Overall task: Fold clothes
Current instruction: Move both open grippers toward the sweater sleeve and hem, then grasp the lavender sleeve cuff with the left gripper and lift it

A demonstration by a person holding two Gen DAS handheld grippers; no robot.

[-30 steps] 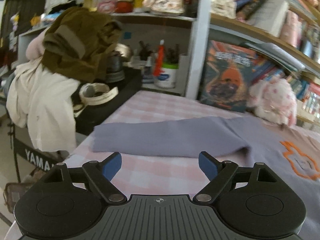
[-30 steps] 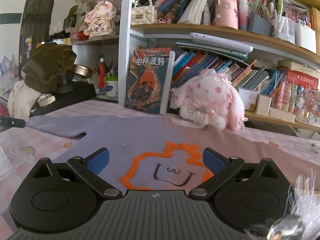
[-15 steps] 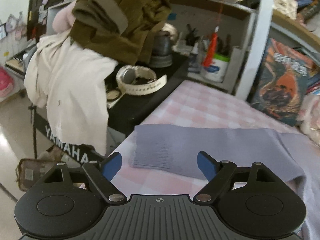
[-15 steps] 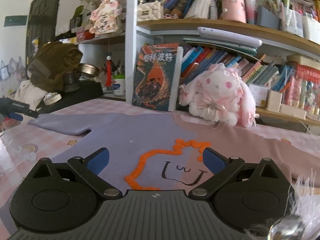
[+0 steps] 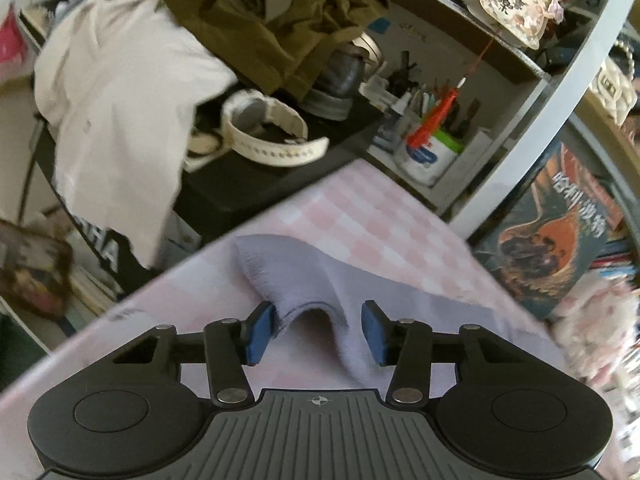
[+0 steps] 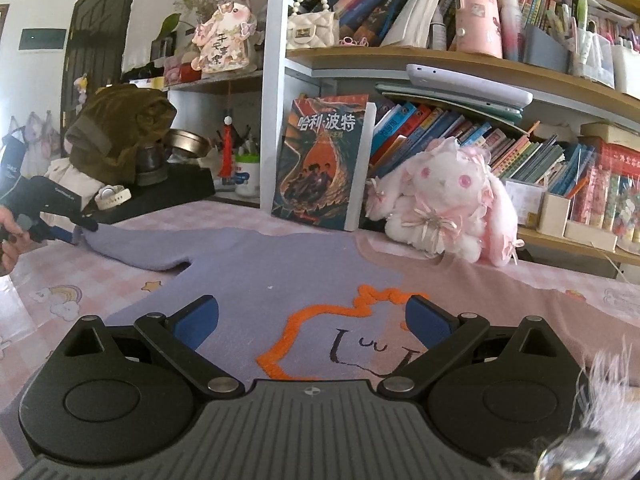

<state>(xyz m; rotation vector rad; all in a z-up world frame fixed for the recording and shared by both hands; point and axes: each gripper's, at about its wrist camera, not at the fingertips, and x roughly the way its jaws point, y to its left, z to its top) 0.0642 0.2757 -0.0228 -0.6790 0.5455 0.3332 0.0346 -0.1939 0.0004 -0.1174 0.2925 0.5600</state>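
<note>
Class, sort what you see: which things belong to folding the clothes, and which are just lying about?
Belongs to the job:
- purple sweater
- its sleeve
- left gripper, jaws closing around the sleeve
- right gripper

Just lying about:
- plush bunny
- book
- white headphones

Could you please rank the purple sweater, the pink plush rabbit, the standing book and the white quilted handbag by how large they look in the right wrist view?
1. Purple sweater
2. Standing book and pink plush rabbit: too alike to rank
3. White quilted handbag, though it sits farther back

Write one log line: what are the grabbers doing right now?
left gripper: closing around sweater sleeve cuff | right gripper: open, over sweater front
</note>
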